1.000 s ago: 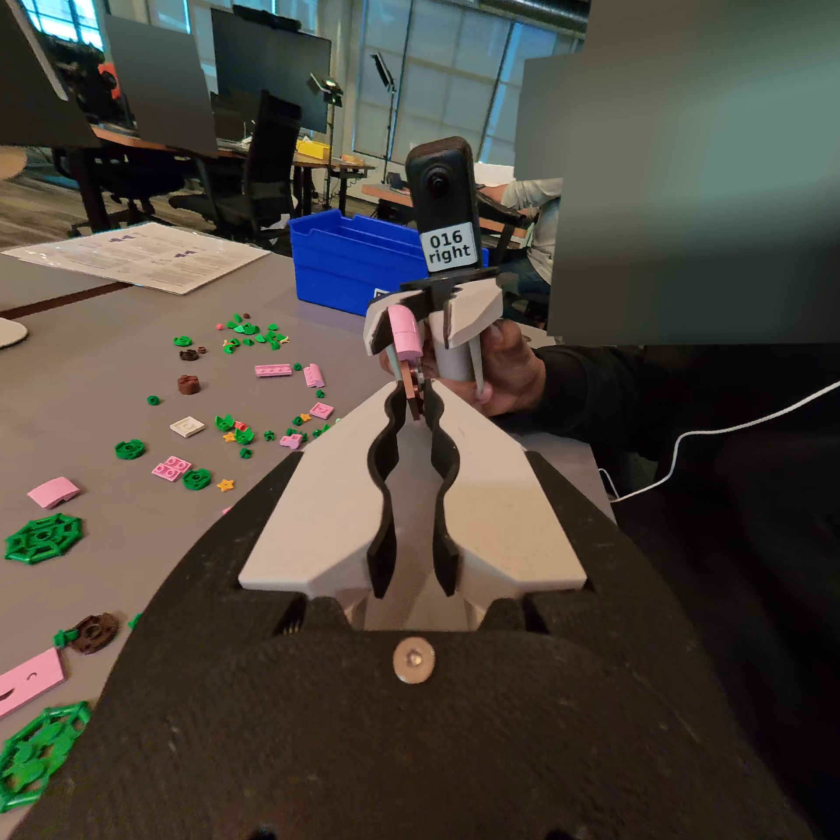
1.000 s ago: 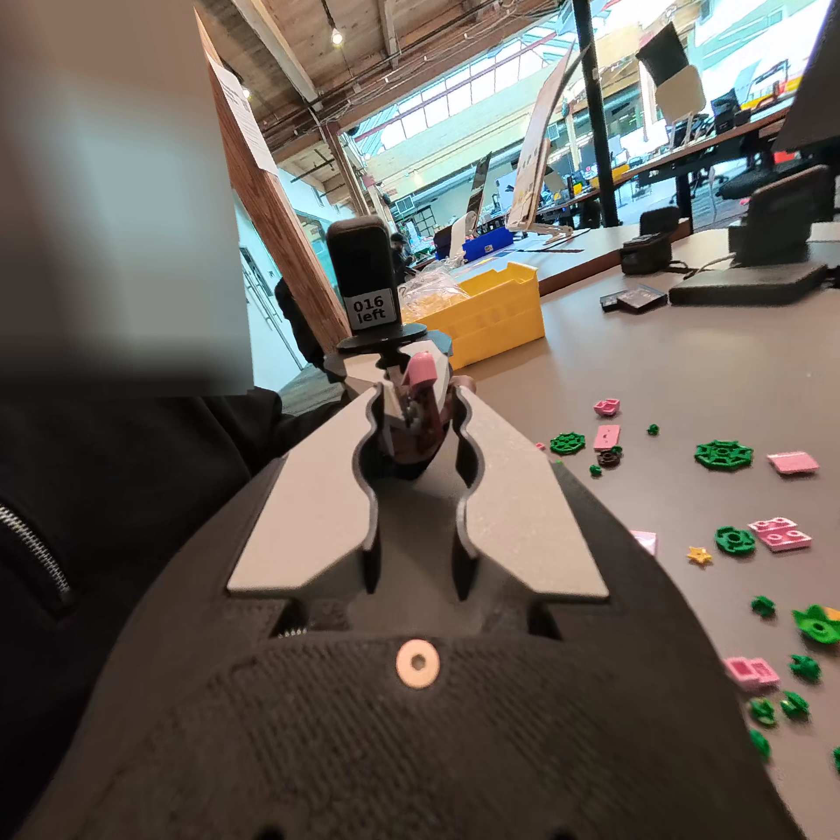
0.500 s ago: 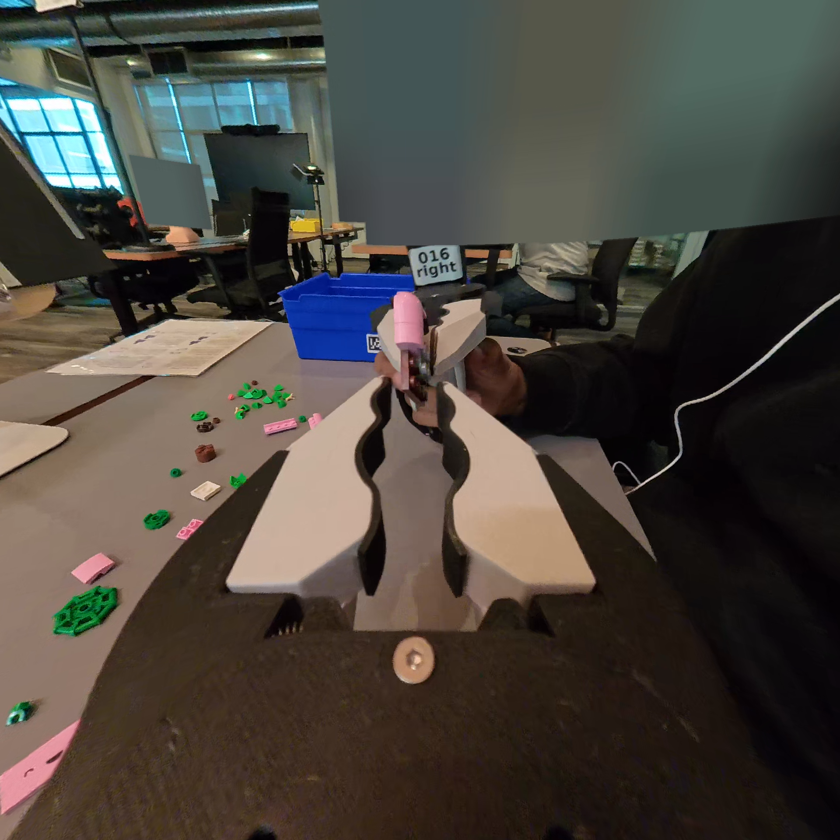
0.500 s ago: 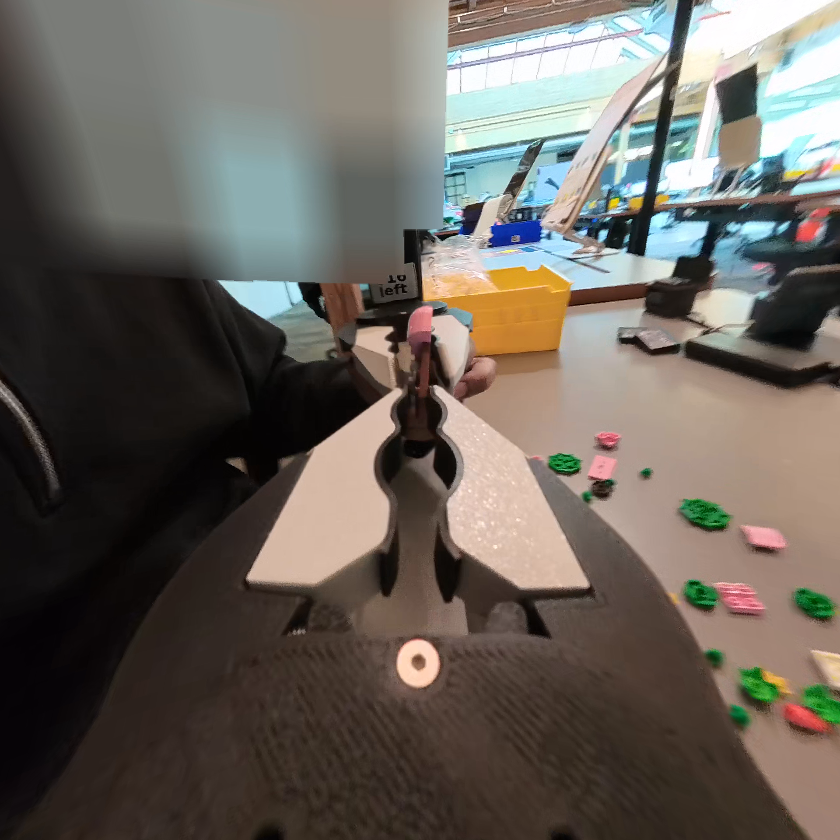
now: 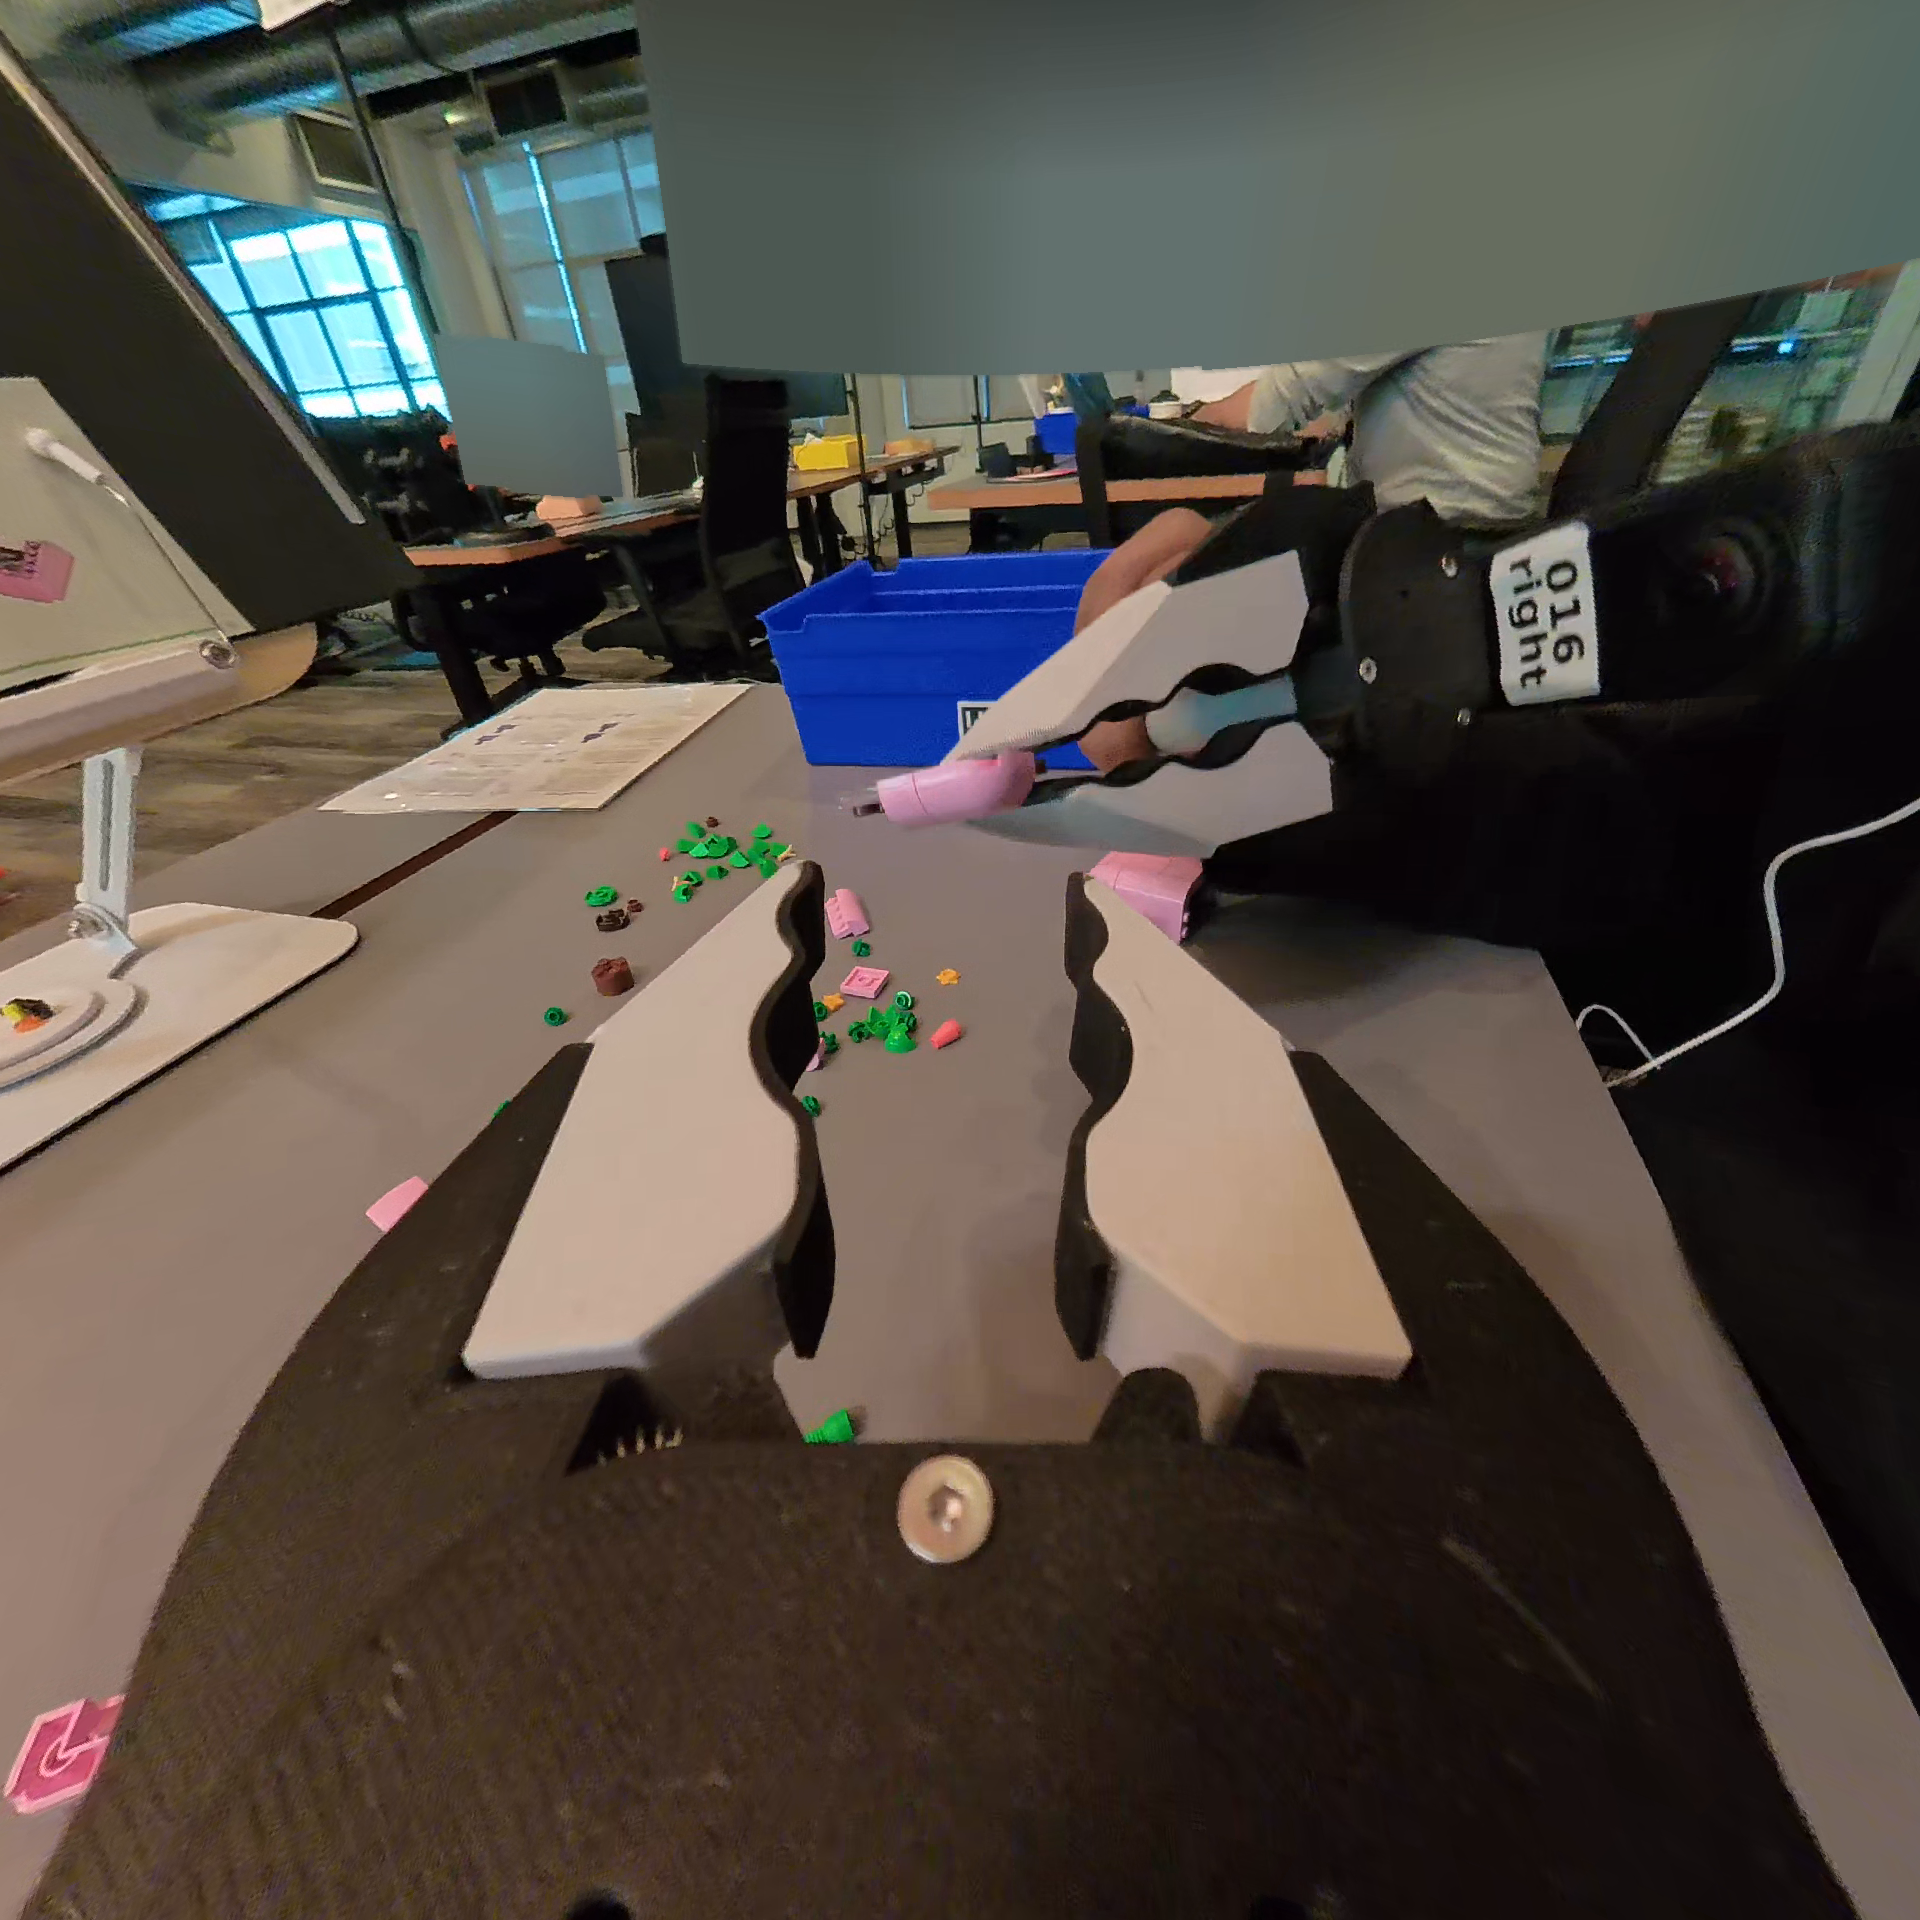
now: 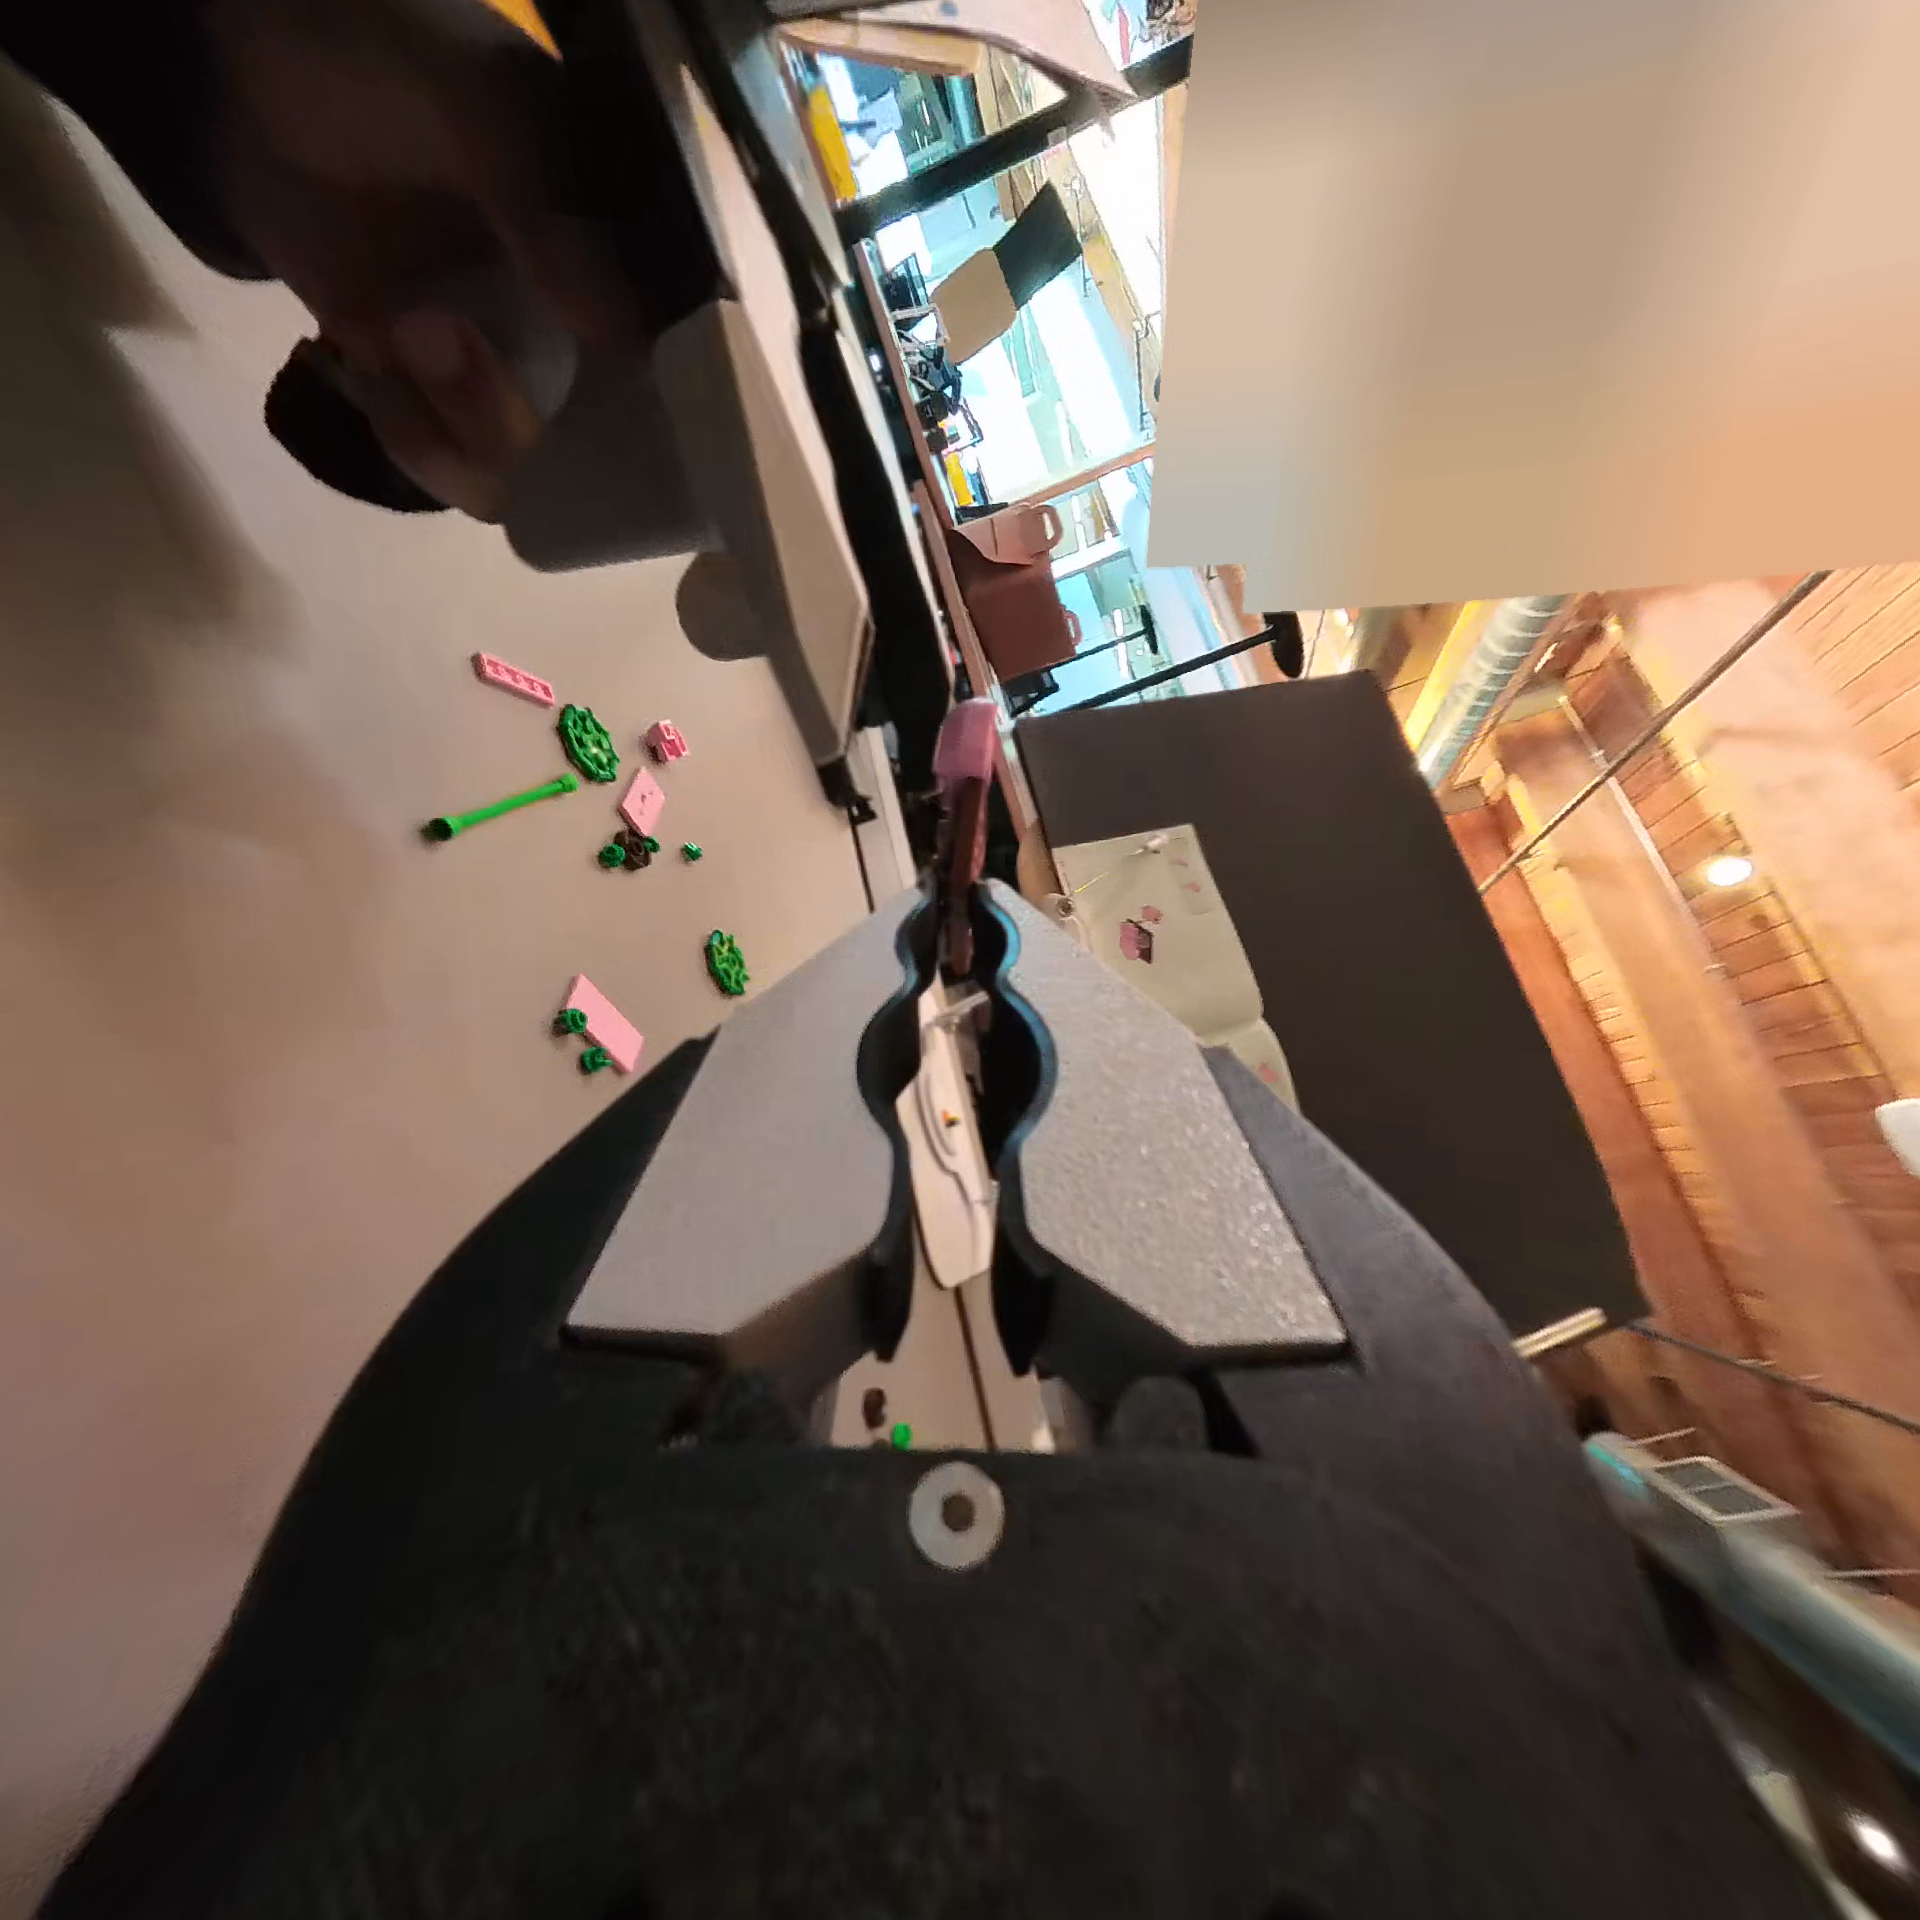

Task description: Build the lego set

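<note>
Over grey table [image 5: 312,1091]: left gripper [image 5: 940,914] spread wide, empty. Right gripper [image 5: 1023,774] clamps one pink-and-brown lego assembly [image 5: 951,795]. One blue bin [image 5: 894,665]; two green web pieces [image 6: 587,740].

A blue bin [image 5: 914,644] stood at the far edge of the grey table [image 5: 312,1091]. A printed sheet [image 5: 551,746] lay flat to its left. A tilted board on a white stand [image 5: 114,831] occupied the left side. Office chairs [image 5: 727,540] and desks [image 5: 1101,488] stood behind.
</note>
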`<control>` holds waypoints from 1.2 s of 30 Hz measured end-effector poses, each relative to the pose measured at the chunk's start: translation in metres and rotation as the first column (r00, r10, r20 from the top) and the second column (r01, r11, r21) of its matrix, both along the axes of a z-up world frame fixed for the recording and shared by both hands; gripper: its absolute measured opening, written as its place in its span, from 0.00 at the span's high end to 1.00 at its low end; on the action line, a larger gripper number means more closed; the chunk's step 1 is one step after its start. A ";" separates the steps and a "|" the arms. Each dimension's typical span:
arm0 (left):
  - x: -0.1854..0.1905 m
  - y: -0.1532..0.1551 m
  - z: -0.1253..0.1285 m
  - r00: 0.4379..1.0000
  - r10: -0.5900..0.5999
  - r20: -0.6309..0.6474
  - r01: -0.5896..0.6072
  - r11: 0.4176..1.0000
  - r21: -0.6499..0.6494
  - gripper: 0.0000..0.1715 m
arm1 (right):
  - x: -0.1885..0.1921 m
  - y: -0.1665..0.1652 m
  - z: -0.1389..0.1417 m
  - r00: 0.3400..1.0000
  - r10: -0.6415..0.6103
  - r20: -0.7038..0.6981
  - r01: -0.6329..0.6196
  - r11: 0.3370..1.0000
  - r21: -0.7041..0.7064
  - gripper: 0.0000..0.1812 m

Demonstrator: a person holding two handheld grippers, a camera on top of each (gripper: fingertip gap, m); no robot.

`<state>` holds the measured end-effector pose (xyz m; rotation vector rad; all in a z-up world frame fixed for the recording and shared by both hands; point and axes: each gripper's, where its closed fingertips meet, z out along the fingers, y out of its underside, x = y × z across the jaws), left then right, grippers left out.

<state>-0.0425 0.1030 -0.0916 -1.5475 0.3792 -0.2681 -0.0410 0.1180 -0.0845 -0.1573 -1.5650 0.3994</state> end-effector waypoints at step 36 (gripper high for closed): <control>-0.096 0.013 -0.024 0.904 0.396 0.163 -0.362 0.910 -0.205 0.79 | -0.013 0.026 -0.132 0.487 0.375 0.789 0.631 0.473 -0.615 0.90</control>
